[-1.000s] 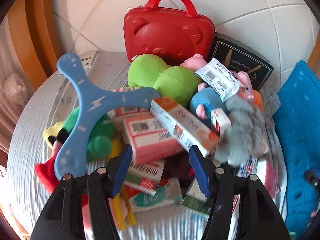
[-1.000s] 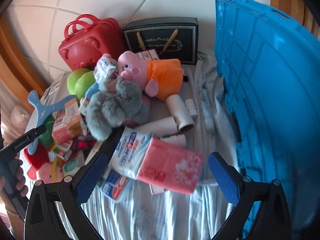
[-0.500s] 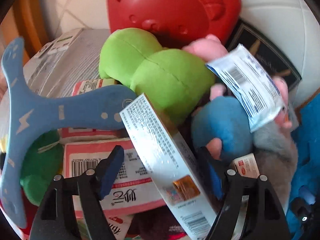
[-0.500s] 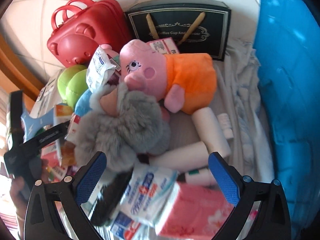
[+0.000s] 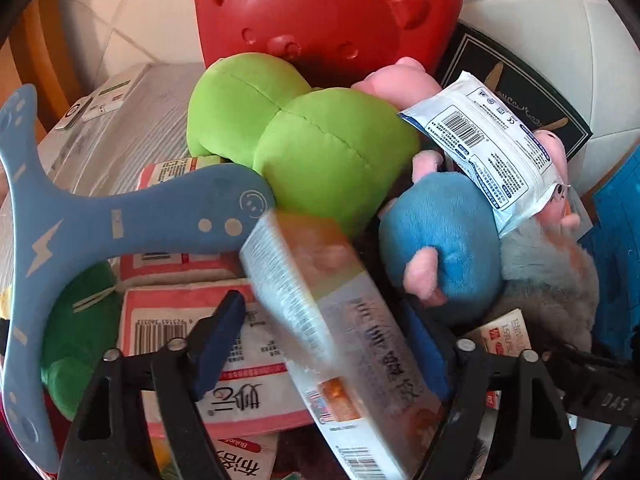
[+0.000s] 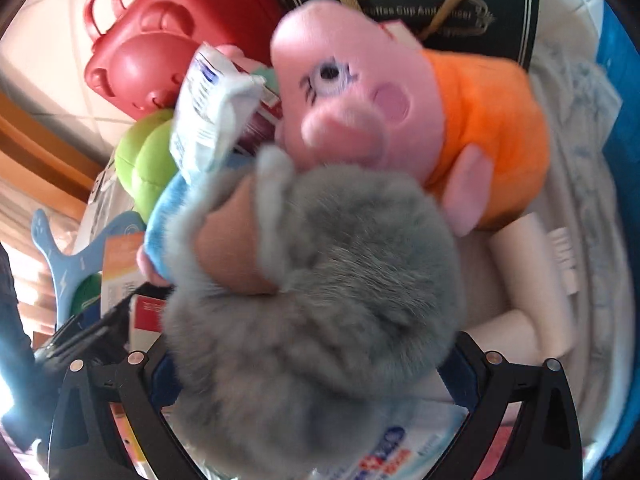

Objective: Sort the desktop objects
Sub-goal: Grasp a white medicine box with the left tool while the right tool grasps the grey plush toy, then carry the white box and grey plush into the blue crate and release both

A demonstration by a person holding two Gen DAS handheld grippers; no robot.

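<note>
Step in hand: both hands are down in the pile, each picking its first thing to sort; nothing looks lifted clear yet.
Left hand-held gripper (image 5: 320,344): its jaws straddle the long white-and-orange carton (image 5: 340,344) and have just been closing on it. The 3 o'clock pad lies against the carton's side, while a gap shows at the 9 o'clock pad (image 5: 218,344), so I judge it not yet clamped.
Carton's place: tilted across the pink tissue pack (image 5: 192,360), its far end at 12 o'clock, just below the green plush (image 5: 304,148) and beside the tip of the blue boomerang (image 5: 120,220). It is blurred, so it may be shifting.
Right hand-held gripper (image 6: 308,368): spread wide around the grey furry plush (image 6: 320,300), which fills the gap. The pads are mostly hidden by fur, so I cannot tell whether they press.
Grey plush's place: at 6 o'clock of the pink pig plush (image 6: 380,100), touching it, with a white sachet (image 6: 208,120) leaning at its 10 o'clock.
Next move, left: finish the squeeze, then lift the carton straight along its length so the boomerang and tissue pack are not dragged.
Next move, right: close until the fur compresses; a shallow pinch would likely slip.
Destination: probably the blue crate (image 5: 616,248) at 3 o'clock, though that is a guess.
Backdrop: red case (image 5: 320,12) at 12 o'clock.
</note>
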